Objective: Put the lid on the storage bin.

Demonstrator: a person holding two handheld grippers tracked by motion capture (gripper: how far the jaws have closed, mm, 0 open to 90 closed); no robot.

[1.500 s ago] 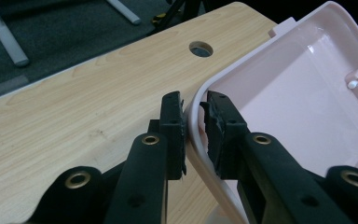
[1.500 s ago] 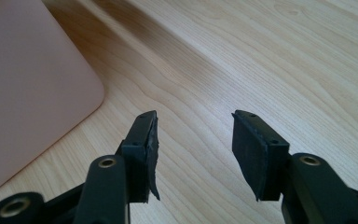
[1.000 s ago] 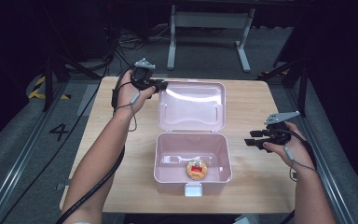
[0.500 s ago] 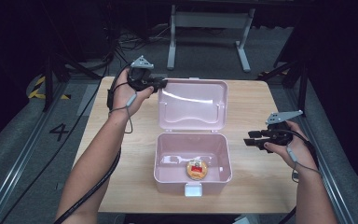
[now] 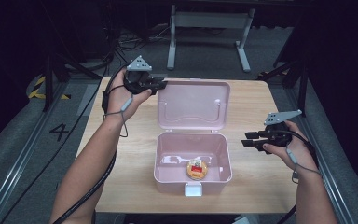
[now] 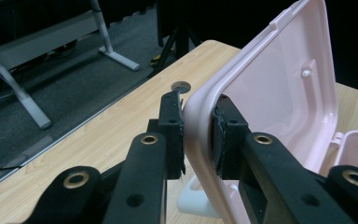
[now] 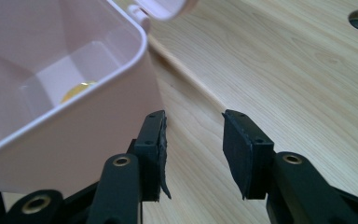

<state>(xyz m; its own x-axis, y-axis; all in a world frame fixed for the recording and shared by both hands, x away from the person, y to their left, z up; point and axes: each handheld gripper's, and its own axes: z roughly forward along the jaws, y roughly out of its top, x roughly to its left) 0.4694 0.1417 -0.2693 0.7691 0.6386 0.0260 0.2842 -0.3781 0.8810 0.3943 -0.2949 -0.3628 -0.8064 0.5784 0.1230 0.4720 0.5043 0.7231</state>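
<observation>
Wooden table held a pink lunch box mid-table, lid up. Left gripper pinched the lid's corner rim; right gripper spread, empty, beside the box. Light, stiff, slick plastic; rim was best hold. Small round food item inside.

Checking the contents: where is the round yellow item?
High view: the round yellow item lies inside the open pink plastic box, near its front wall, right of centre.
</observation>
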